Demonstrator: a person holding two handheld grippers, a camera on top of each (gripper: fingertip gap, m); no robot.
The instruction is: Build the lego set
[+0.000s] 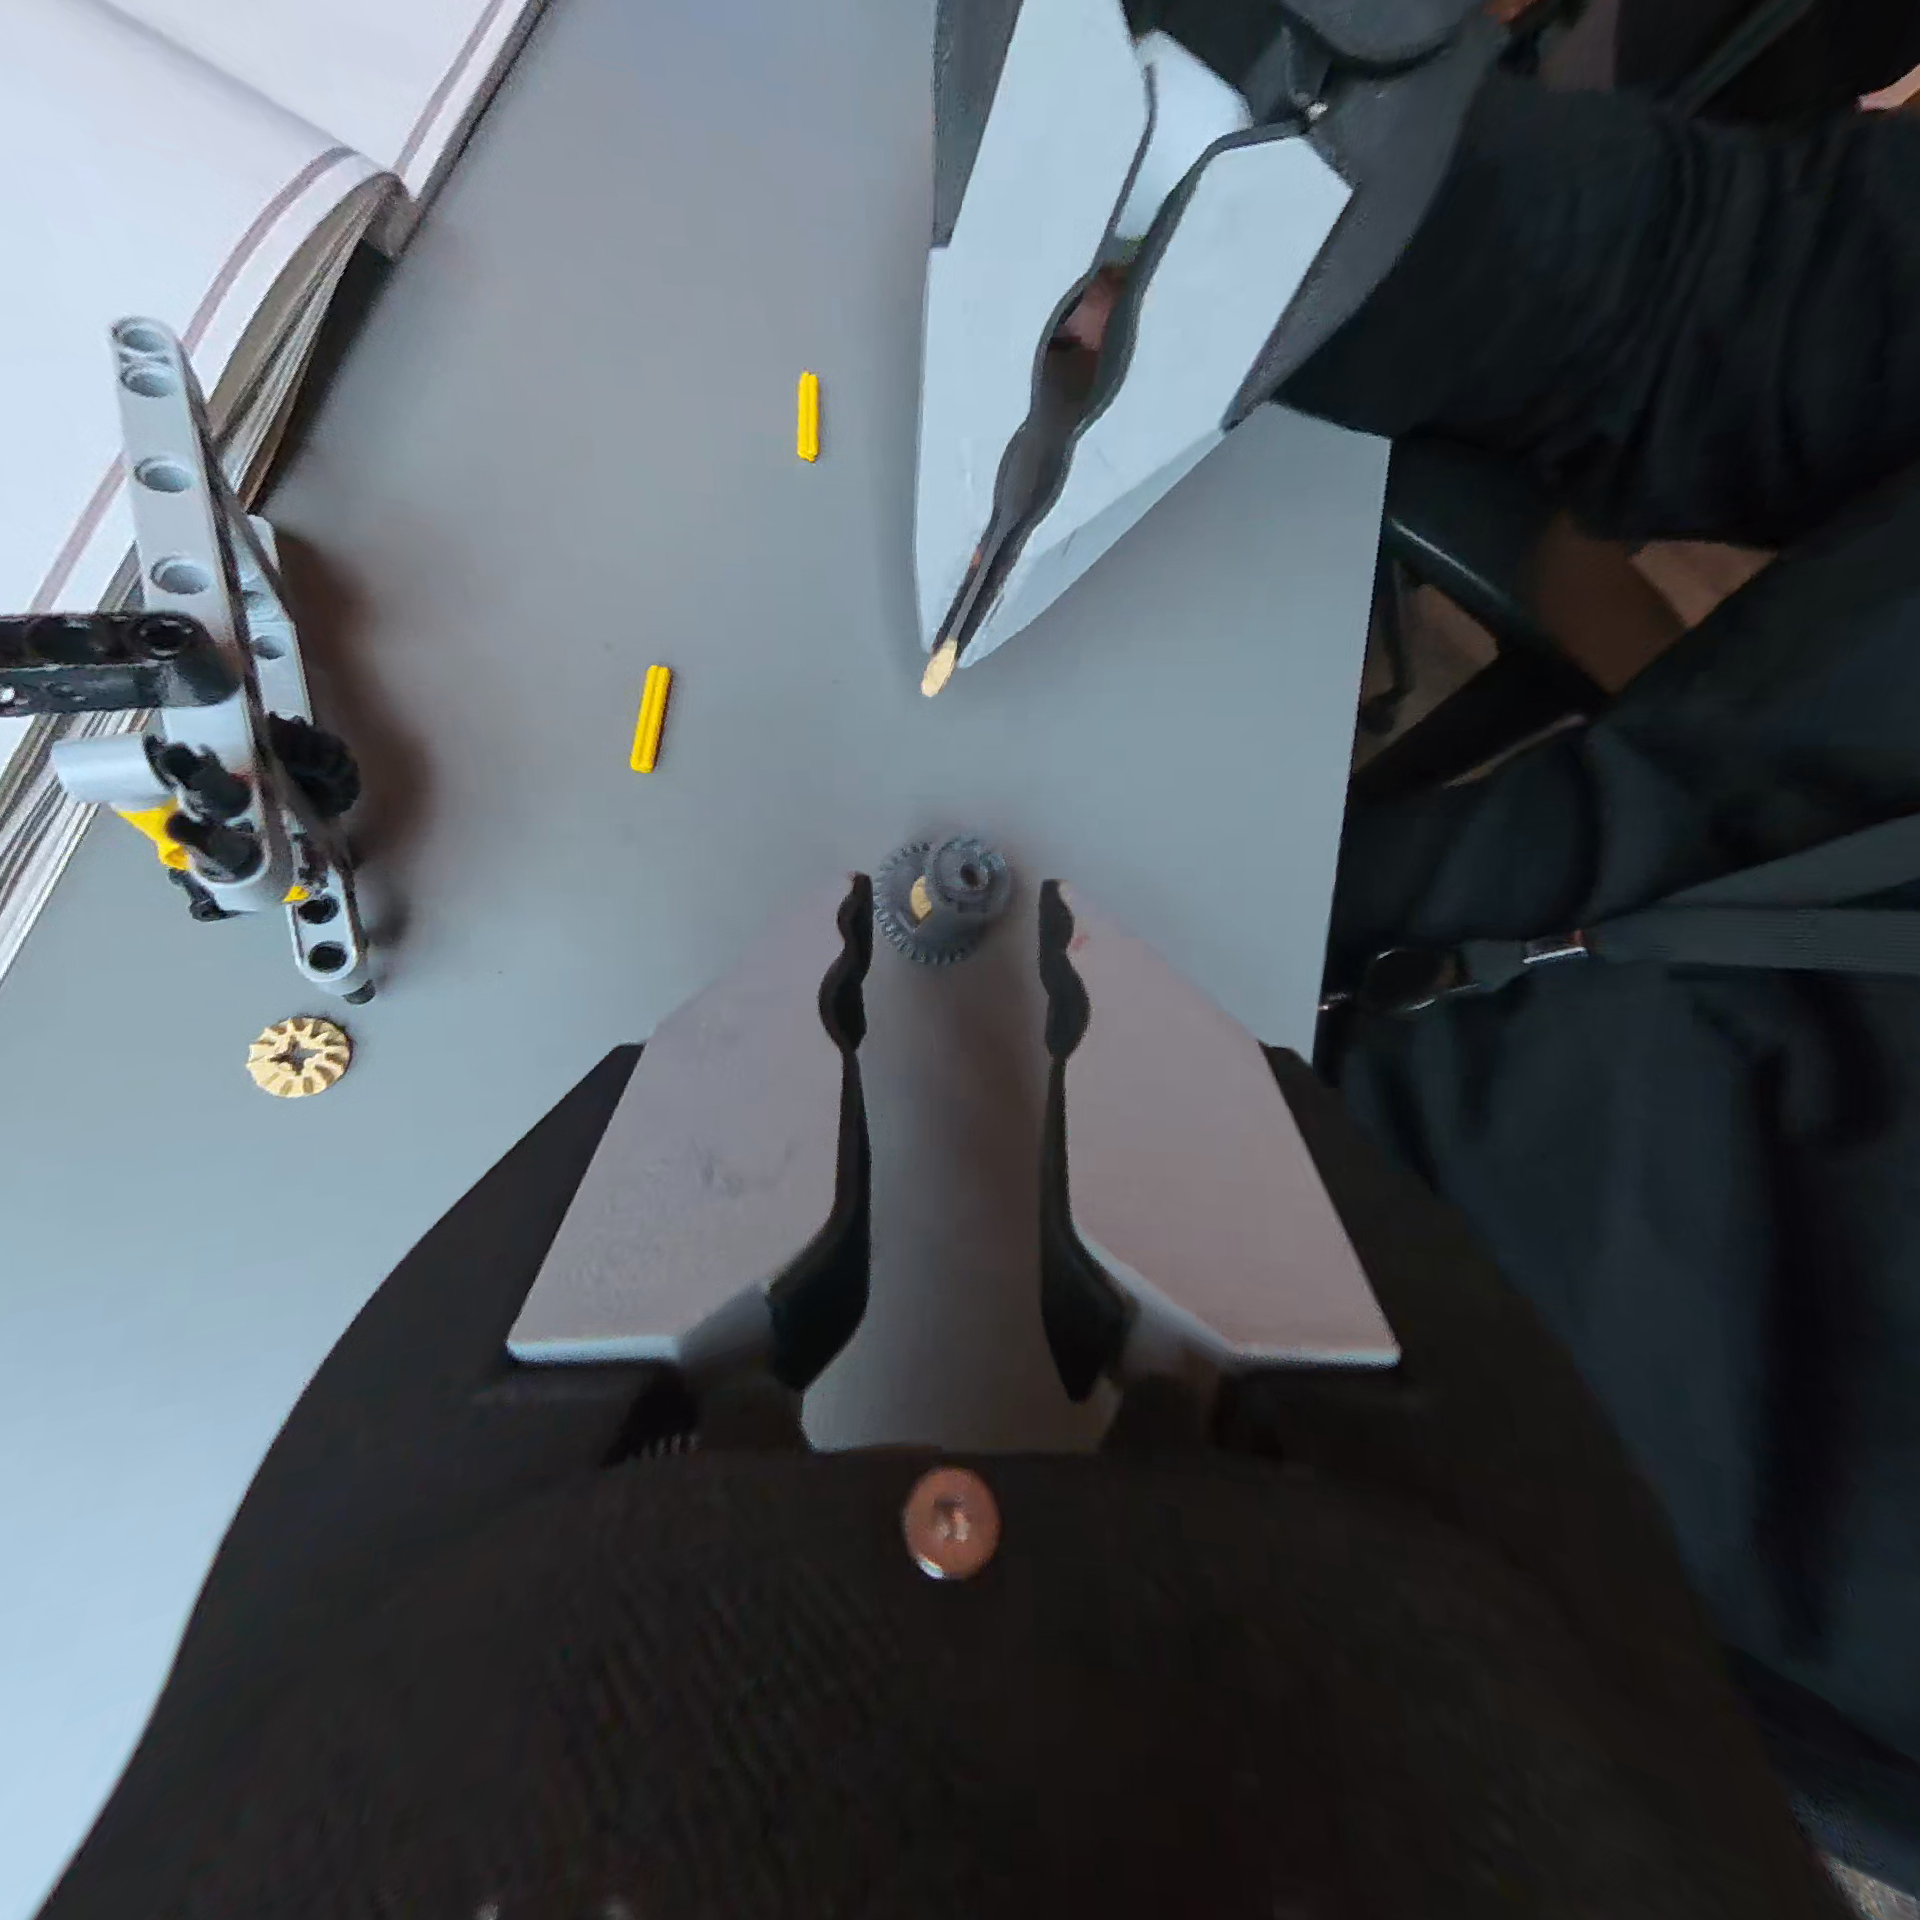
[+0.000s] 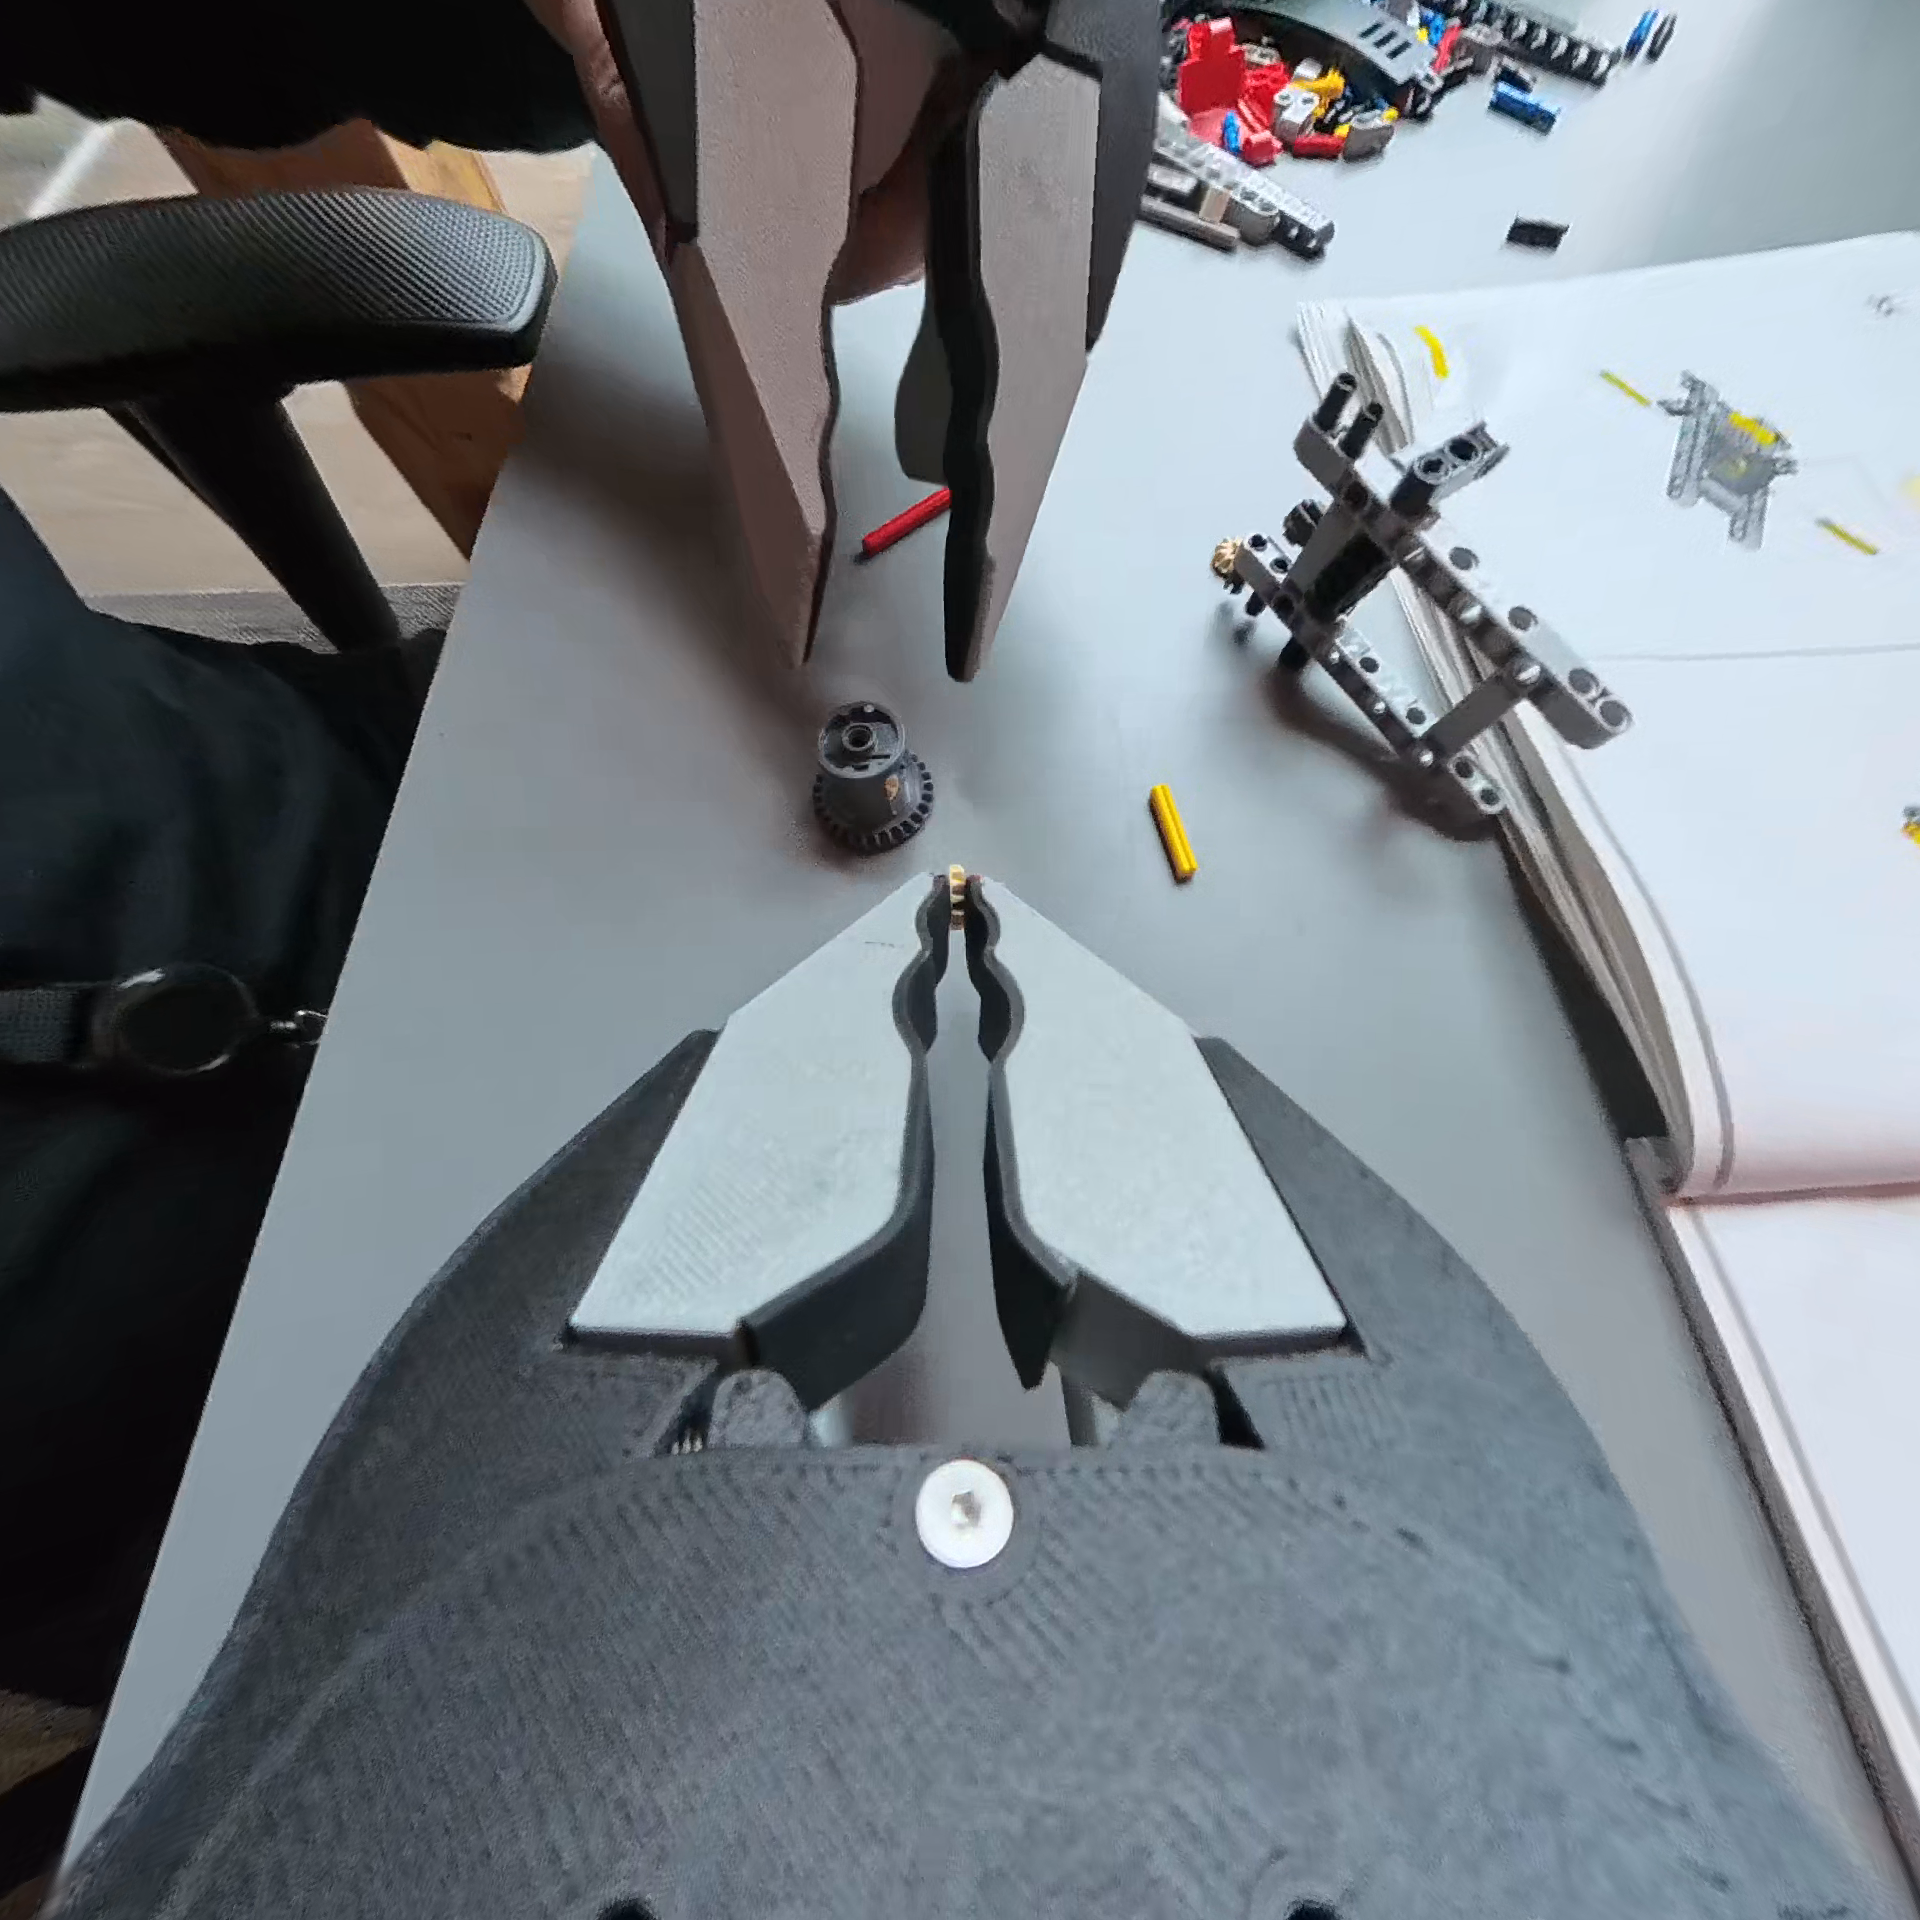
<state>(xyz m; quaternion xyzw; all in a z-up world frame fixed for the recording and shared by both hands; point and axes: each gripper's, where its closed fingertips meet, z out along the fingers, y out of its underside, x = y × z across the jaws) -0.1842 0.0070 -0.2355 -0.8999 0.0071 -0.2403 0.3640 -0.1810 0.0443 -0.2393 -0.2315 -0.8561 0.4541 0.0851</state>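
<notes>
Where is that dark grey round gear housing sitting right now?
The dark grey round plastic gear housing lies on the grey table near its edge, between the open left tongs and the right tongs, which pinch a small tan gear.

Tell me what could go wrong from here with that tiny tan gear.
The right hand-held gripper pinches the tan gear only at its very tips, so it might pop out. The open left hand-held gripper could nudge the dark gear housing, which sits near the table edge.

Black chair armrest (image 2: pixel 260 301) beside the grey table (image 2: pixel 623 1039) edge.
</notes>
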